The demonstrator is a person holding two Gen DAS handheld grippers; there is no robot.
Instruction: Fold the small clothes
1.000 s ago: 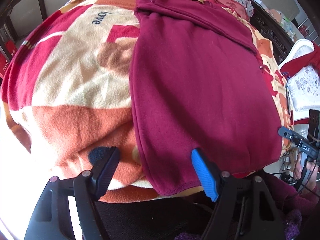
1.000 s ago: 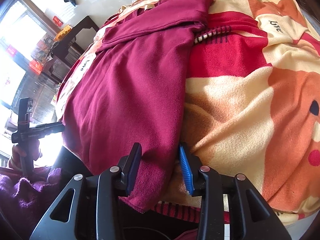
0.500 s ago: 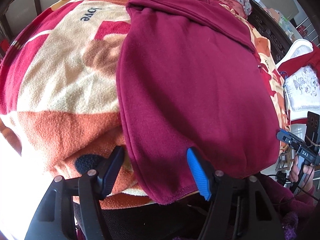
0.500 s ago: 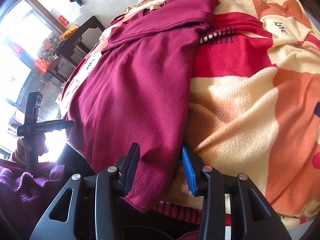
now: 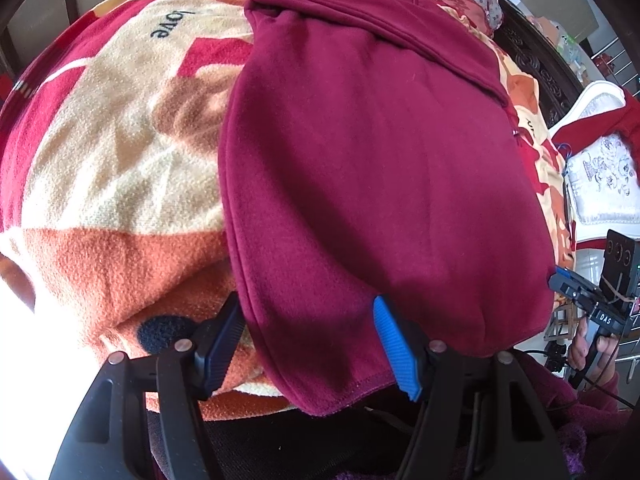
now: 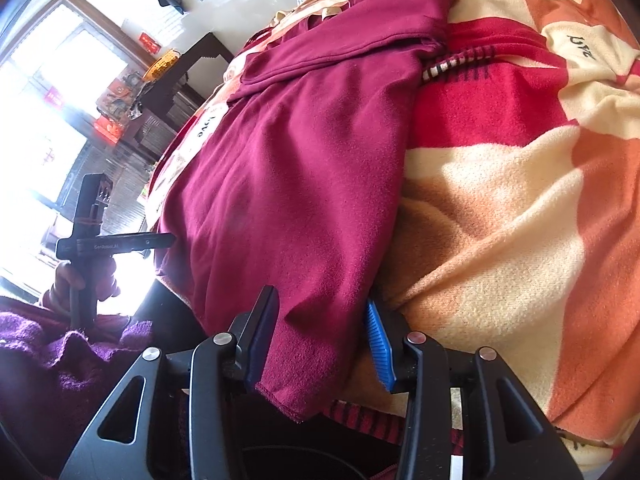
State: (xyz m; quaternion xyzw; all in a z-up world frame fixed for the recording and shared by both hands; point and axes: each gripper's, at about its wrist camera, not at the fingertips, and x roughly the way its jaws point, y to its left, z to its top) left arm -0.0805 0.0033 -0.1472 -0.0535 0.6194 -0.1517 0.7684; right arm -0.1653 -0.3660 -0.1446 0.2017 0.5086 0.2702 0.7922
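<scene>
Garment: maroon sweatshirt (image 5: 372,184) lies flat across the centre of both frames on a fleece blanket (image 5: 112,168), its hem hanging over the near bed edge at the bottom.
Left gripper (image 5: 308,344): jaws spread wide, straddling the hem's left corner at lower centre; the cloth sits between the pads, the blue pad (image 5: 394,354) touching it, no clamp yet.
Right gripper (image 6: 320,338): jaws open but narrower, hem's right corner hanging between them at bottom centre; not pinched.
Left view only: white embroidered cushion (image 5: 604,184) at the right edge, and the other gripper with its hand at lower right.
Right view only: bright window (image 6: 60,64) upper left, dark cabinet (image 6: 192,64), purple knit sleeve (image 6: 72,356) lower left.
</scene>
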